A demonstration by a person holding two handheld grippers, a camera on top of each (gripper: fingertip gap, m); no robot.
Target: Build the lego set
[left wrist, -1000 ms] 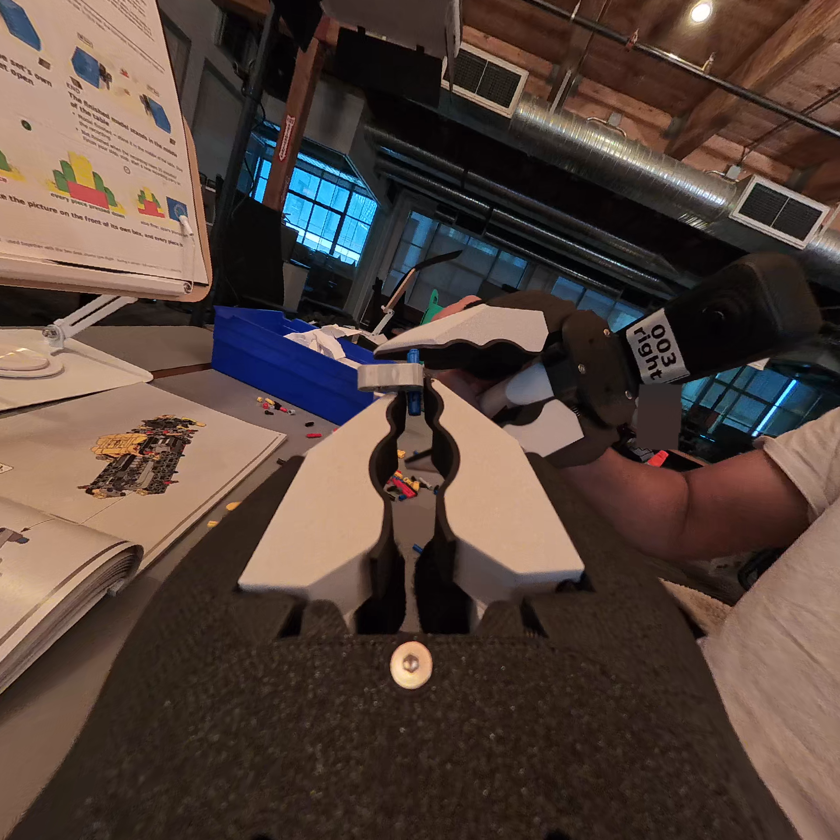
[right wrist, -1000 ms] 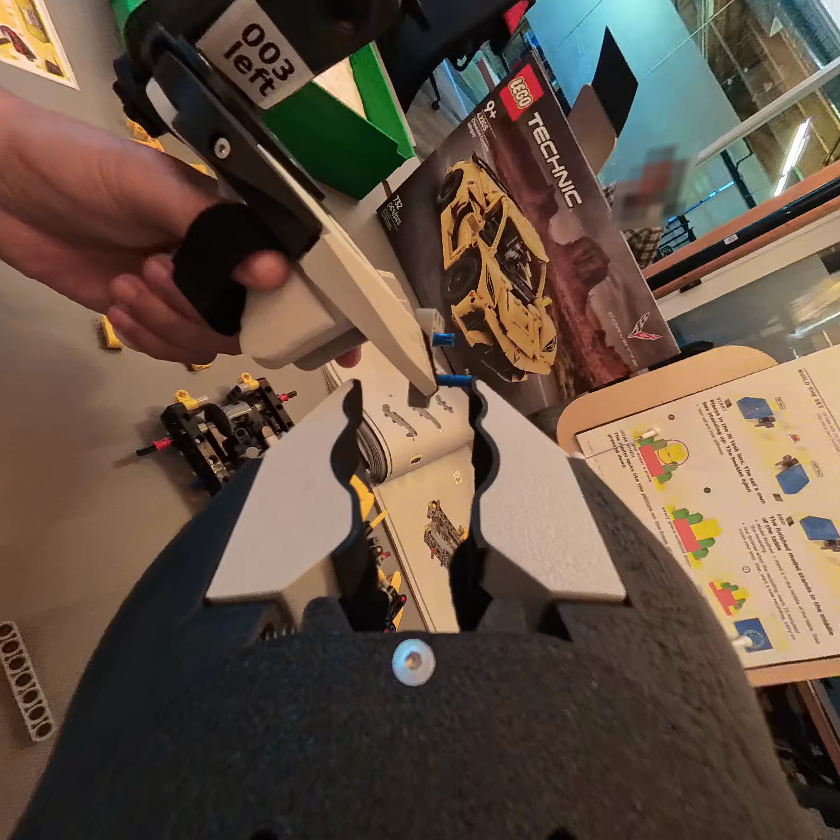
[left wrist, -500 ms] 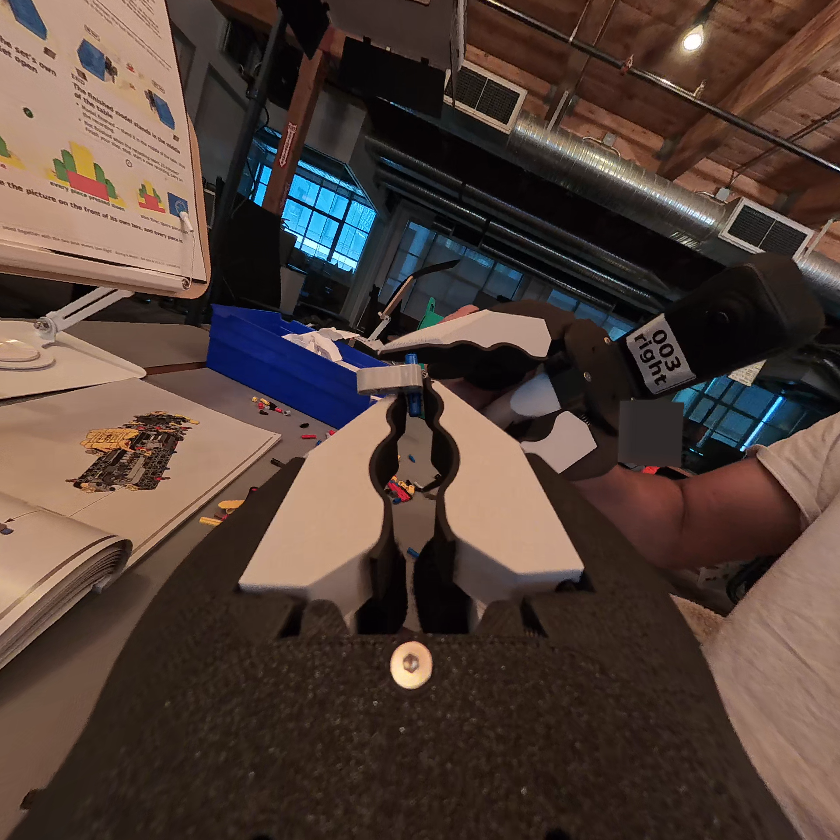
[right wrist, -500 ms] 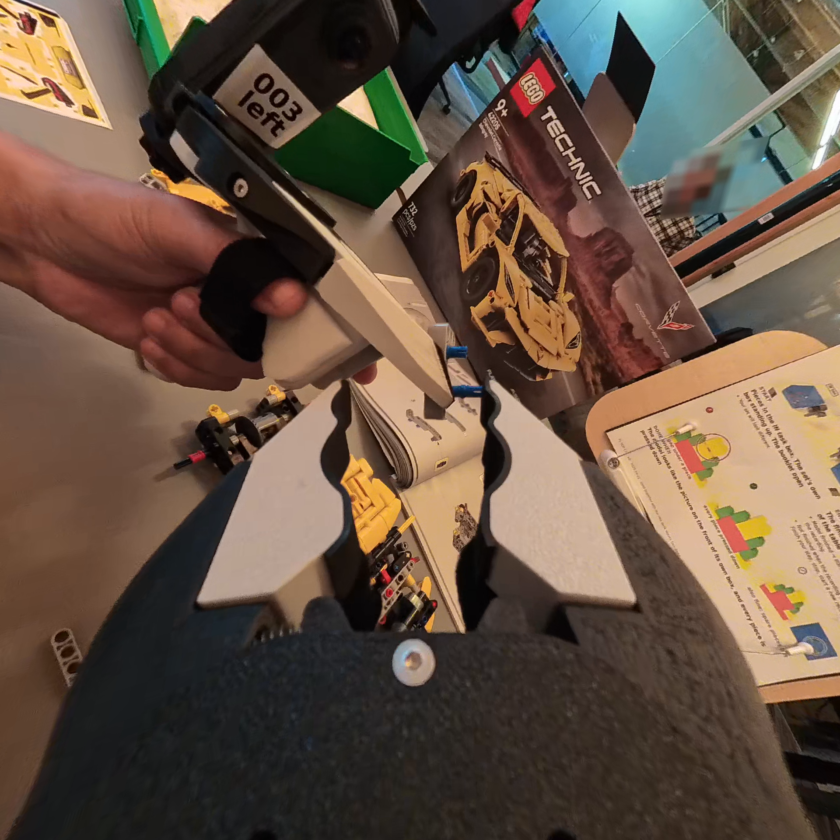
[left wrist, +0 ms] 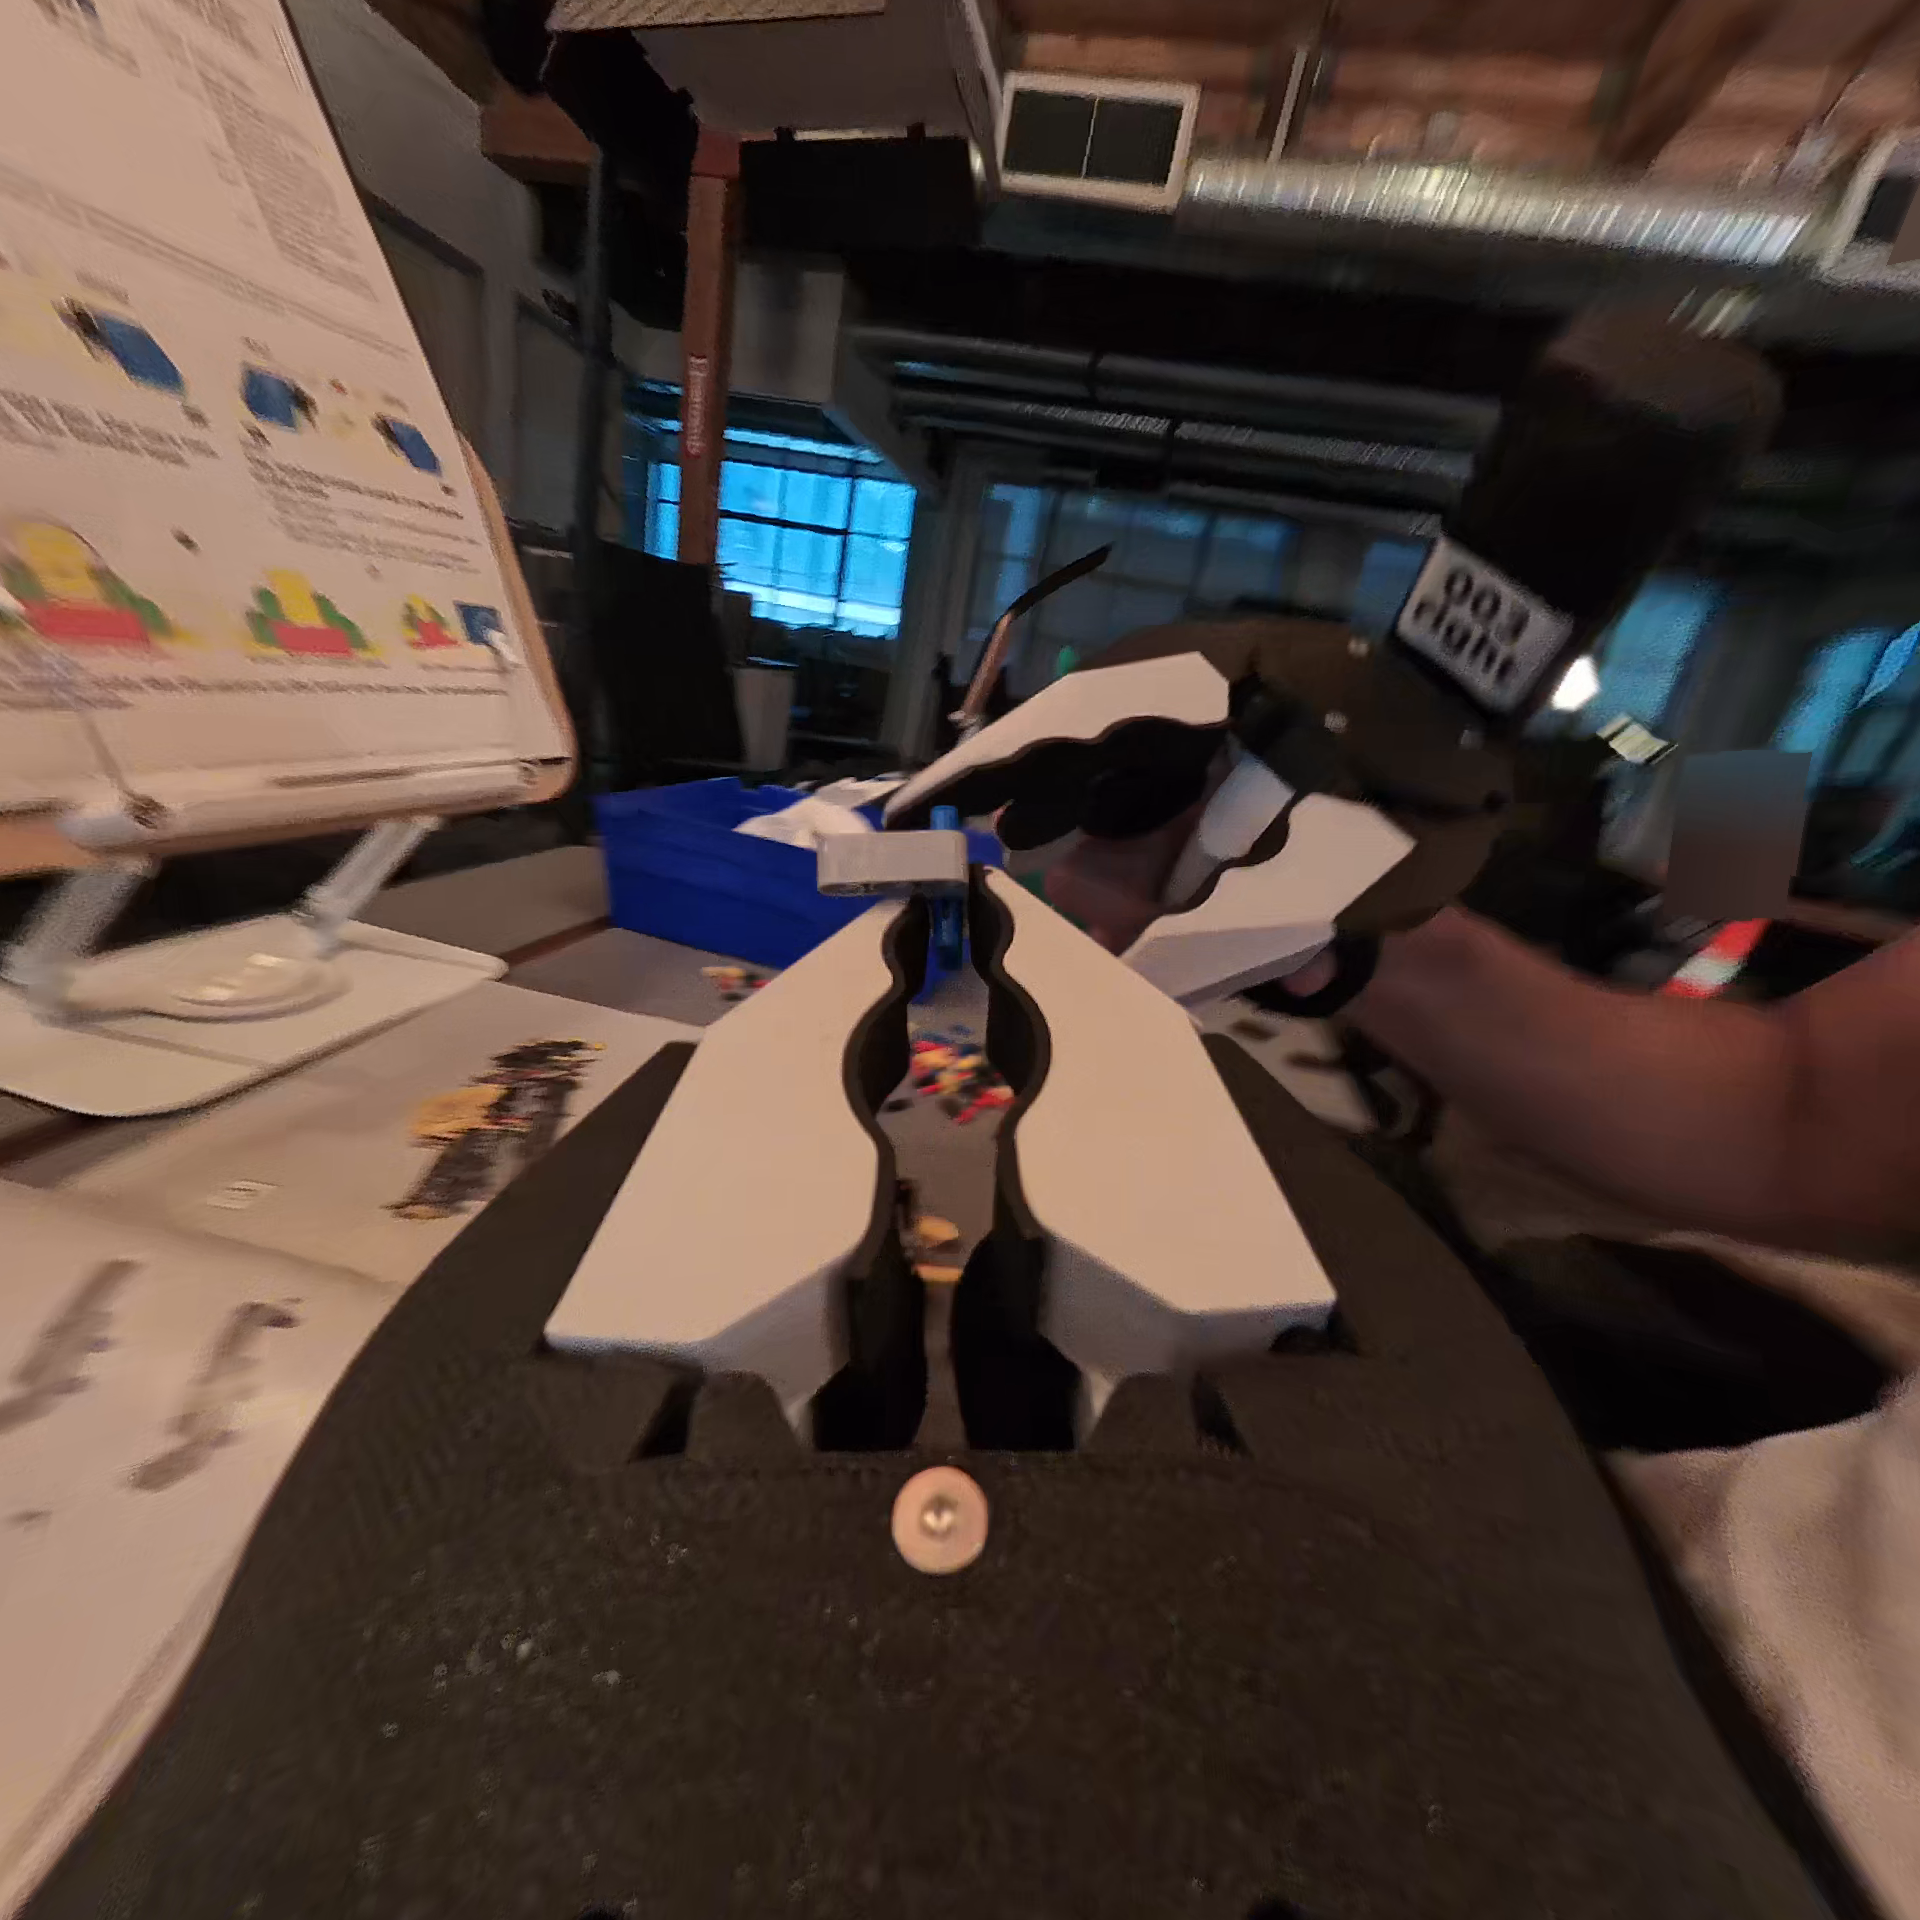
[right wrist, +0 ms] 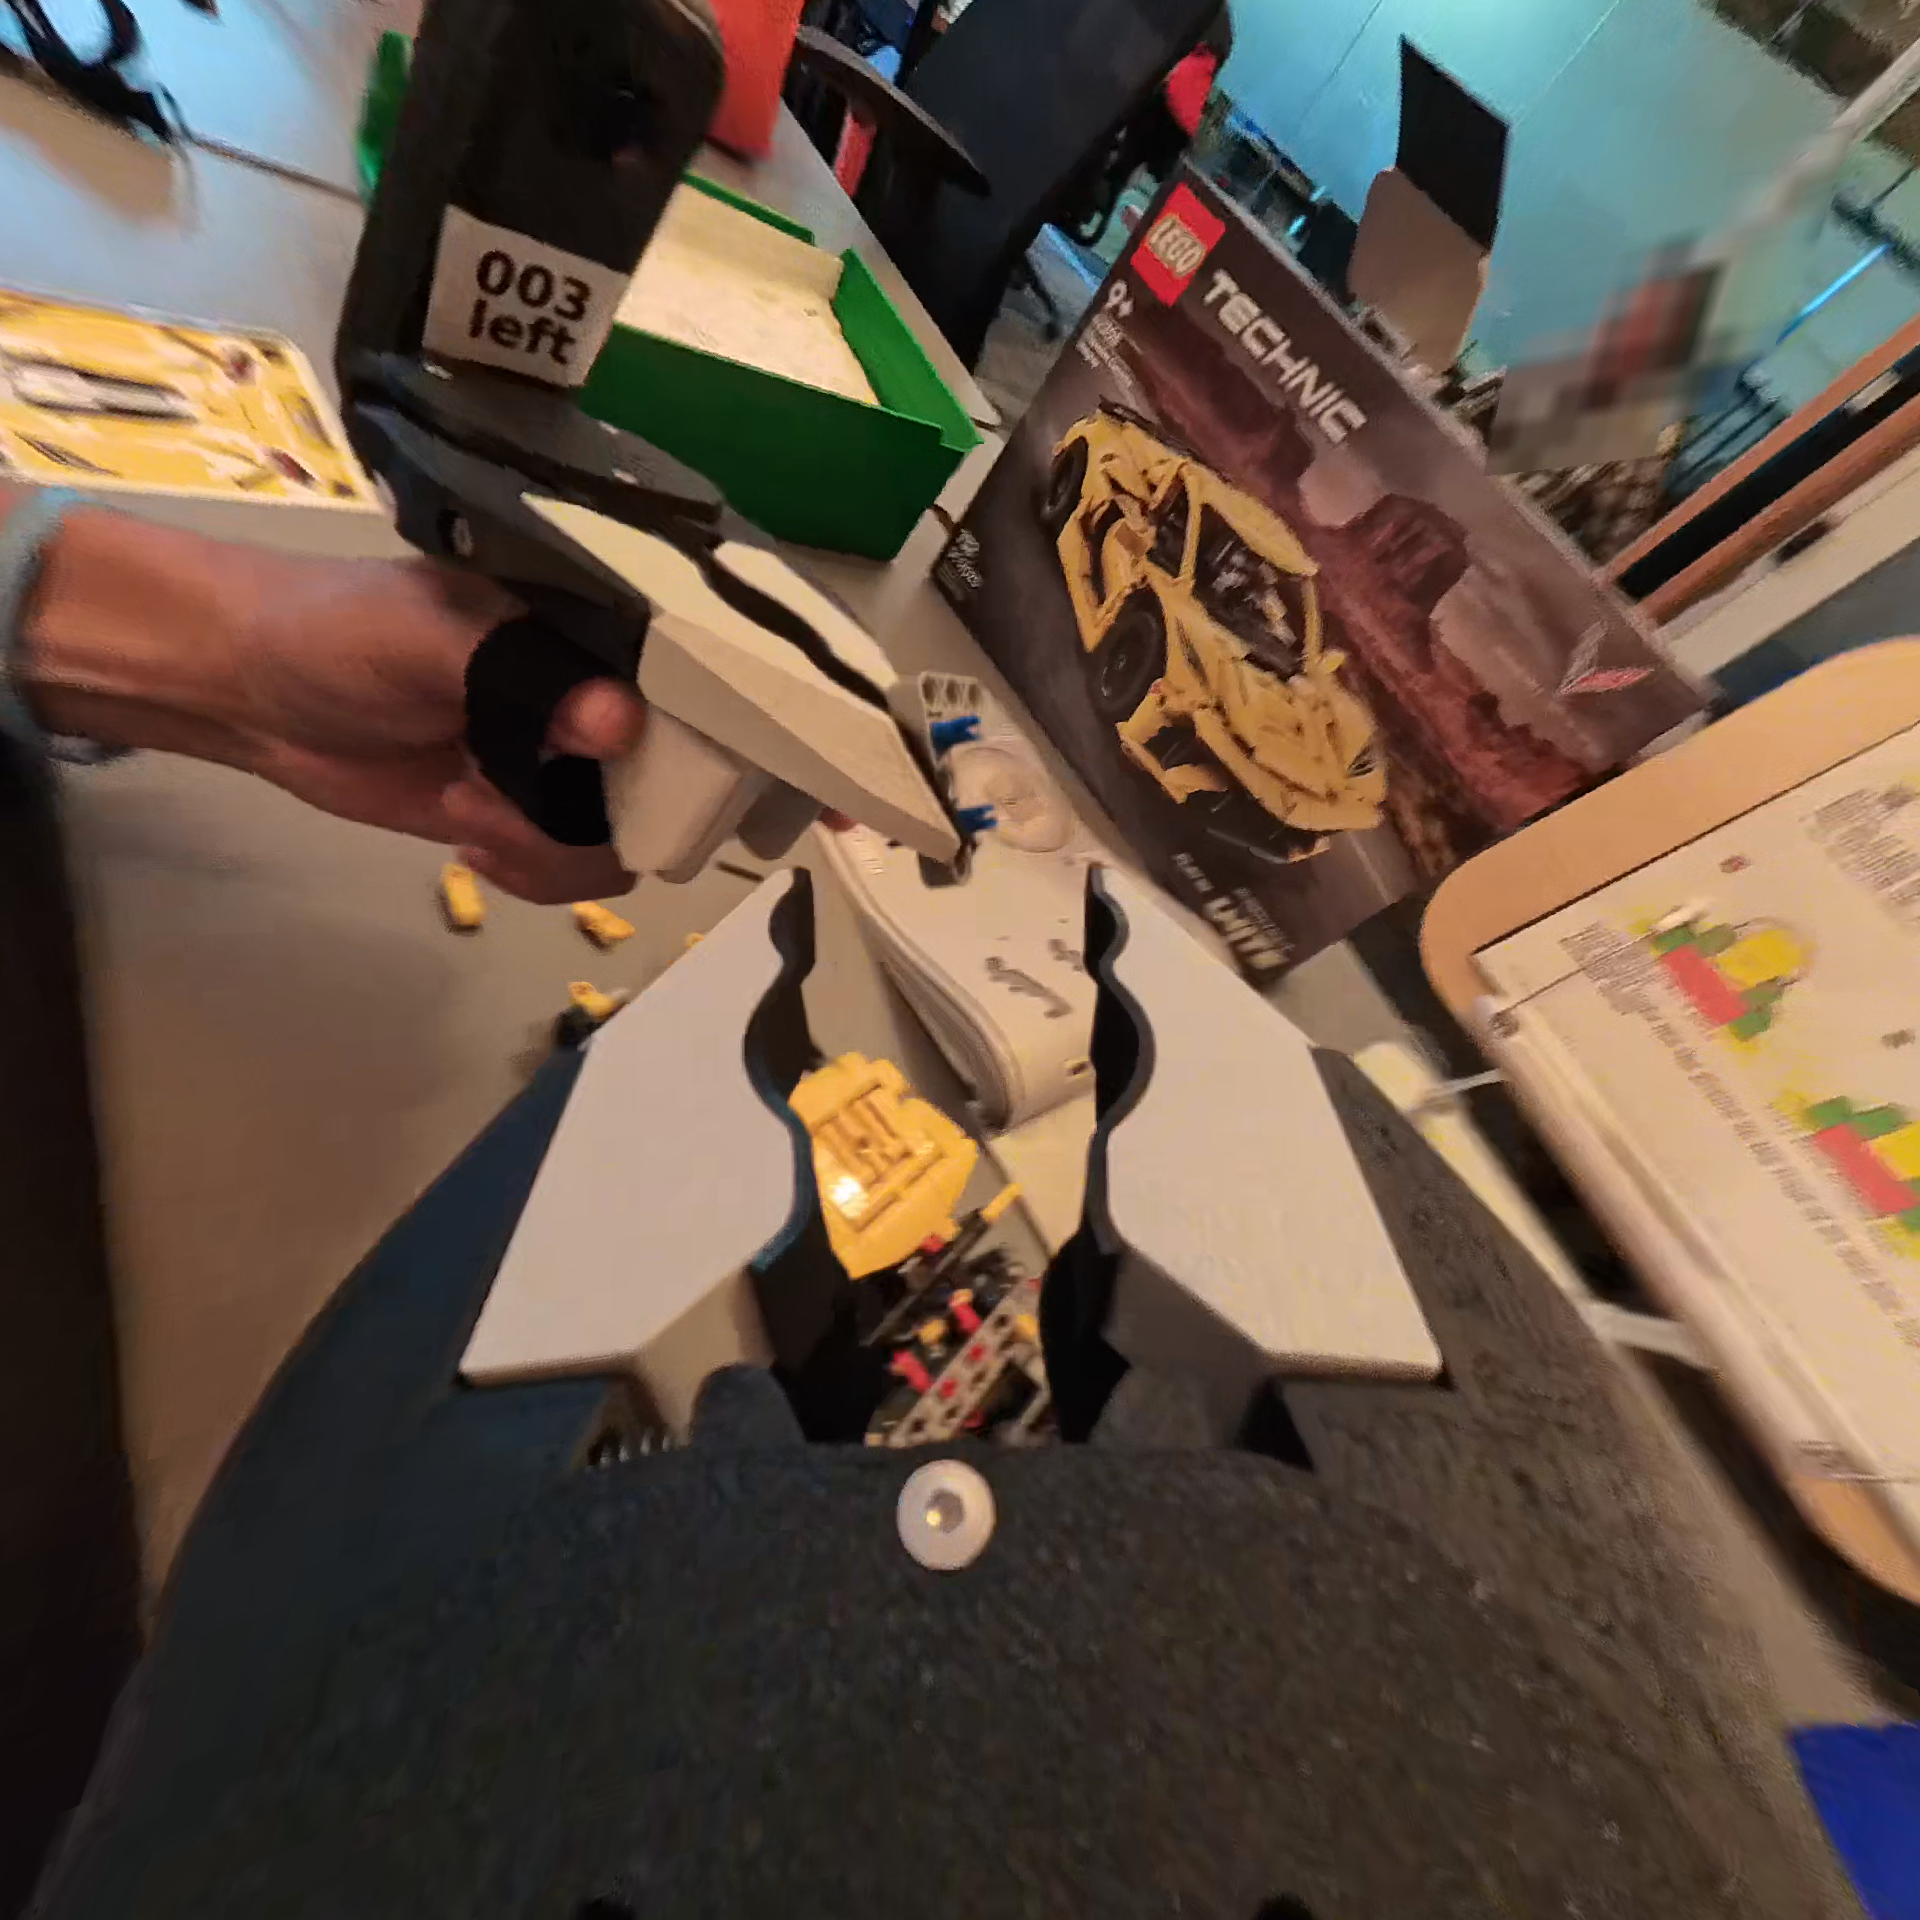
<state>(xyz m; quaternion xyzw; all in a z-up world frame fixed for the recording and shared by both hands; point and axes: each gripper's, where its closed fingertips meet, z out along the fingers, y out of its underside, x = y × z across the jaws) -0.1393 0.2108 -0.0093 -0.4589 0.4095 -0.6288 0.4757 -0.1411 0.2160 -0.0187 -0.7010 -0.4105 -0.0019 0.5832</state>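
Left tool (left wrist: 940, 883) is clamped on a small grey beam (left wrist: 891, 860) with blue pins (right wrist: 964, 774) stuck in it, held up off the worktop (right wrist: 260, 997). Right tool (right wrist: 940, 894) has its fingers spread apart, nothing in it, just beside that piece. Build looks early-ish to me: a part-built yellow and black chassis (right wrist: 914, 1226) sits below by the open instruction book (left wrist: 343, 1122), loose bits (left wrist: 951, 1070) scattered by the blue bin (left wrist: 707, 883). Everything's motion-blurred, so I can't count the pins, and most of the chassis is hidden behind the right tool.
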